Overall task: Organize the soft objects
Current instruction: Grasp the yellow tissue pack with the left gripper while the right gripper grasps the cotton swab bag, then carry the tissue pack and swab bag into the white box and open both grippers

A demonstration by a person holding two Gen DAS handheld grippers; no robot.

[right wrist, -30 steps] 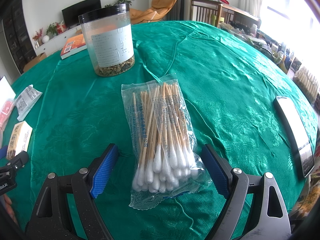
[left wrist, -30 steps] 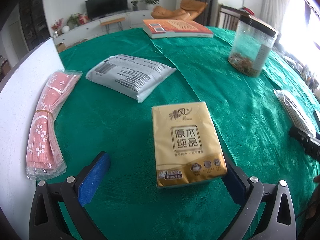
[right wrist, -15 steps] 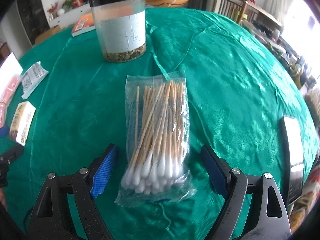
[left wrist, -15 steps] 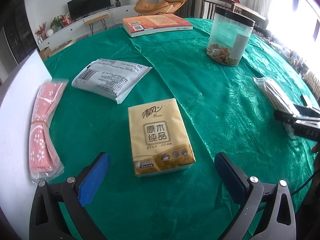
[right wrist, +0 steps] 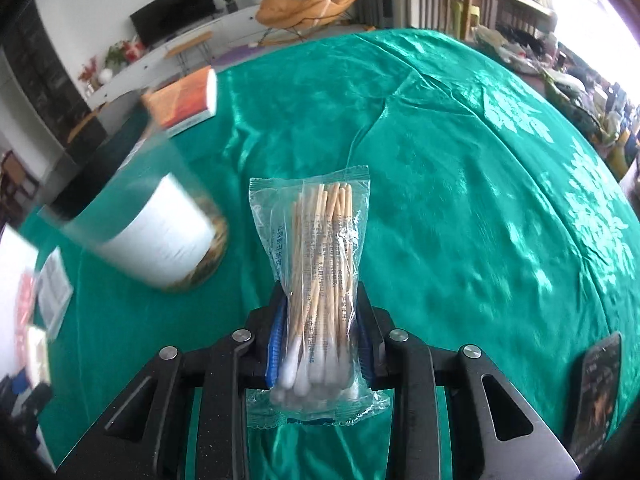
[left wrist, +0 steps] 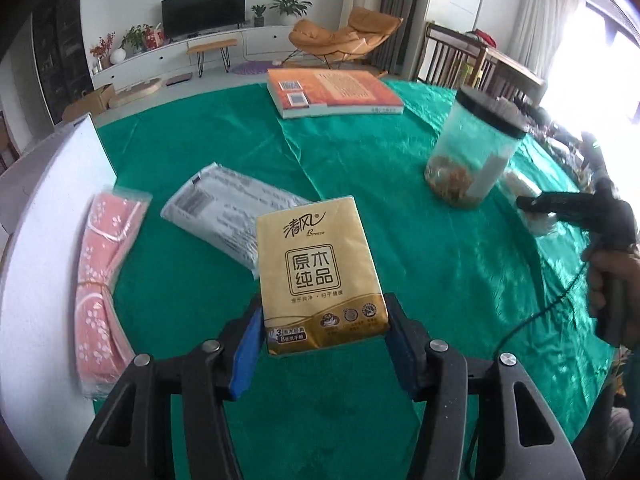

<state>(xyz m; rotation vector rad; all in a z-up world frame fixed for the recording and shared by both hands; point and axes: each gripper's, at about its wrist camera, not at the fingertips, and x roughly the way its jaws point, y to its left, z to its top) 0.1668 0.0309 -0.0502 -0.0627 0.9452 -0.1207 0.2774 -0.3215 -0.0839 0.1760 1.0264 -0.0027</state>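
Observation:
In the left wrist view my left gripper [left wrist: 320, 320] has its jaws closing, and both blue pads press the sides of a golden tissue pack [left wrist: 318, 268], which hangs tilted above the green cloth. In the right wrist view my right gripper [right wrist: 320, 320] is shut on a clear bag of cotton swabs [right wrist: 316, 248], squeezed near the cotton tips and held off the table. The right gripper [left wrist: 576, 208] also shows at the right of the left wrist view, in a person's hand [left wrist: 612, 280]. A pink wrapped pack [left wrist: 104, 264] and a grey plastic pouch [left wrist: 232, 212] lie on the left.
A clear jar with a black lid [left wrist: 472, 156] stands mid-table and looks blurred just left of the swab bag [right wrist: 160, 232]. An orange book [left wrist: 332, 94] lies at the far edge. A white board [left wrist: 40, 240] borders the left. A dark phone [right wrist: 596, 392] lies at the right.
Both grippers went from wide open to closed. The left took hold of the tissue pack and raised it. The right gripped the swab bag and carried it left, next to the jar.

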